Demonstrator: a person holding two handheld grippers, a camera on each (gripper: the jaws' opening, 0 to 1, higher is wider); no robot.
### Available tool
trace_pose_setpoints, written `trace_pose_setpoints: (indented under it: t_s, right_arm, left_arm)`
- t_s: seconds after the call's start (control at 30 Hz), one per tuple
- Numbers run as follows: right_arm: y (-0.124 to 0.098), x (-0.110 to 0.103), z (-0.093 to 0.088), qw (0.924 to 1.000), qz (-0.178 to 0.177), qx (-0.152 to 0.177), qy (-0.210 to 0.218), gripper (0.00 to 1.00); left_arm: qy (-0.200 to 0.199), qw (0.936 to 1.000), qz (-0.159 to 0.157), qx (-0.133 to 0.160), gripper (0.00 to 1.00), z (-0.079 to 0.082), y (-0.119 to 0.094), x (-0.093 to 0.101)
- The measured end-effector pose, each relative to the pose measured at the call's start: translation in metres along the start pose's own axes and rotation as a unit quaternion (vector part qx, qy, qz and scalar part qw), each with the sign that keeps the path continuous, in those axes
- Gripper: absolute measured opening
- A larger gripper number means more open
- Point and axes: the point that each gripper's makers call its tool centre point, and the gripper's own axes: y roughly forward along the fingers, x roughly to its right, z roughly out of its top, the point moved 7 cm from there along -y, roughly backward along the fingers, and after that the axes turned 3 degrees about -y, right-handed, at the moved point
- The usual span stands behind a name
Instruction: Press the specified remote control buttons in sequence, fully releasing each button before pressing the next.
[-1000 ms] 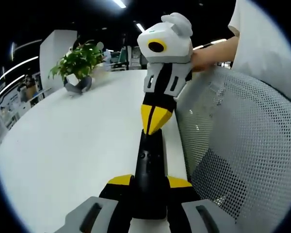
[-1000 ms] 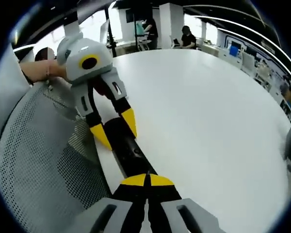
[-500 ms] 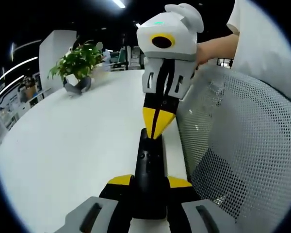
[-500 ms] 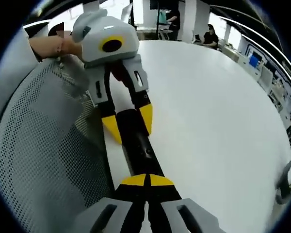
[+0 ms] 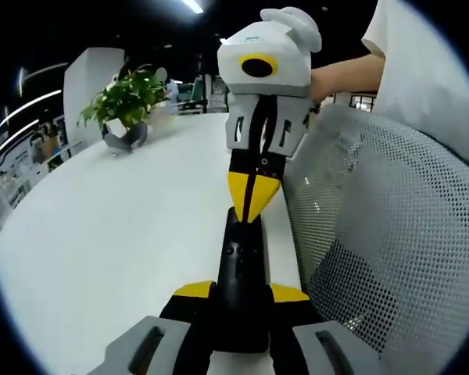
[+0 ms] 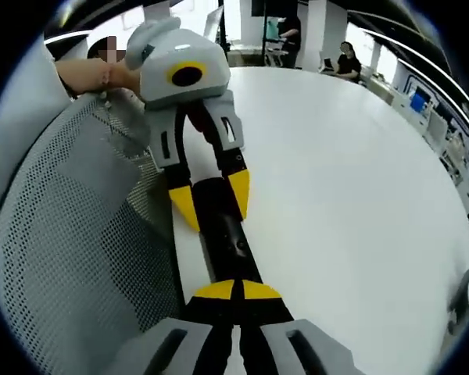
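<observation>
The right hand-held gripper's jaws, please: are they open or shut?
Shut. In the right gripper view its two yellow tips meet with no gap on the black remote; the right hand-held gripper shows the same in the left gripper view.

Potted plant (image 5: pixel 127 105), mesh chair (image 5: pixel 383 242), white table (image 5: pixel 117 226)

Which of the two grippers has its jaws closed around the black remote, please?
The left gripper: its yellow-tipped jaws sit one on each side of the remote. The right gripper has its tips pressed together, pointing down at the remote's top face.
</observation>
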Motion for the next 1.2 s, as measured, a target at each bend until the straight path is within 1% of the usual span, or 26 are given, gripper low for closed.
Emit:
trace_pose_setpoints:
  t_s: [0.07, 0.1, 0.13, 0.17, 0.2, 0.3, 0.4, 0.43, 0.5, 0.6, 0.7, 0.83, 0.87, 0.9, 0.97, 1.0, 1.07, 1.13, 1.17, 1.2]
  right_arm:
    - [0.000, 0.000, 0.001, 1.0000, 0.001, 0.007, -0.007, 0.06]
    - [0.001, 0.000, 0.002, 0.9998, 0.006, 0.008, -0.019, 0.09]
    - [0.002, -0.001, 0.001, 0.9995, 0.013, 0.002, -0.030, 0.09]
    - [0.003, -0.002, 0.000, 0.9984, 0.020, -0.005, -0.052, 0.08]
    - [0.004, -0.002, 0.000, 0.9979, 0.023, -0.009, -0.060, 0.07]
    - [0.005, -0.002, 0.001, 0.9975, 0.022, -0.009, -0.066, 0.08]
    - [0.009, -0.002, 0.004, 0.9967, 0.033, -0.010, -0.074, 0.10]
    - [0.008, -0.001, 0.006, 0.9947, 0.037, -0.020, -0.094, 0.10]
    - [0.009, -0.001, 0.008, 0.9909, 0.047, -0.038, -0.120, 0.11]
    - [0.011, 0.000, 0.011, 0.9903, 0.053, -0.051, -0.118, 0.11]
    - [0.012, 0.001, 0.014, 0.9890, 0.060, -0.075, -0.112, 0.10]
    - [0.013, -0.001, 0.015, 0.9886, 0.051, -0.090, -0.110, 0.11]
    - [0.013, 0.000, 0.015, 0.9898, 0.046, -0.089, -0.101, 0.11]
    - [0.013, -0.001, 0.014, 0.9928, 0.040, -0.085, -0.075, 0.11]
    - [0.011, 0.000, 0.011, 0.9961, 0.035, -0.061, -0.054, 0.10]
    - [0.011, 0.000, 0.010, 0.9978, 0.028, -0.044, -0.041, 0.10]
    - [0.010, -0.001, 0.006, 0.9992, 0.014, -0.015, -0.033, 0.10]
    - [0.009, -0.003, 0.003, 0.9994, 0.009, 0.002, -0.033, 0.10]
    - [0.009, -0.004, 0.002, 0.9991, 0.003, 0.010, -0.040, 0.10]
    - [0.008, -0.005, 0.001, 0.9983, 0.000, 0.013, -0.056, 0.10]
  left_arm:
    - [-0.001, 1.0000, -0.001, 0.001, 0.25, 0.000, 0.000, 0.000]
    - [-0.002, 1.0000, -0.001, 0.002, 0.25, 0.000, 0.000, 0.000]
    - [-0.003, 1.0000, -0.002, 0.002, 0.25, 0.000, 0.000, 0.000]
    - [-0.004, 1.0000, -0.002, 0.003, 0.25, 0.000, 0.000, -0.001]
    - [-0.005, 1.0000, -0.003, 0.003, 0.25, 0.000, 0.000, -0.001]
    - [-0.007, 1.0000, -0.003, 0.003, 0.25, 0.000, 0.000, -0.001]
    - [-0.007, 1.0000, -0.003, 0.004, 0.25, 0.000, 0.000, -0.001]
    - [-0.006, 1.0000, -0.003, 0.003, 0.25, 0.000, 0.000, -0.001]
    - [-0.005, 1.0000, -0.003, 0.003, 0.25, 0.000, 0.000, 0.000]
    - [-0.005, 1.0000, -0.003, 0.003, 0.25, 0.000, 0.000, 0.000]
    - [-0.003, 1.0000, -0.002, 0.003, 0.25, 0.000, 0.000, 0.000]
    - [0.001, 1.0000, 0.000, 0.001, 0.25, 0.000, 0.000, 0.000]
    - [0.001, 1.0000, 0.000, 0.001, 0.25, 0.000, 0.000, 0.000]
    - [0.001, 1.0000, 0.000, 0.001, 0.25, 0.000, 0.000, 0.000]
    - [-0.001, 1.0000, 0.000, 0.002, 0.25, 0.000, 0.000, 0.000]
    - [-0.001, 1.0000, 0.000, 0.002, 0.25, 0.000, 0.000, 0.000]
    - [-0.002, 1.0000, 0.001, 0.003, 0.25, 0.000, 0.000, 0.000]
    - [-0.003, 1.0000, 0.001, 0.004, 0.25, 0.000, 0.000, 0.000]
    - [-0.003, 1.0000, 0.001, 0.004, 0.25, 0.000, 0.000, 0.000]
    - [-0.003, 1.0000, 0.001, 0.003, 0.25, 0.000, 0.000, 0.000]
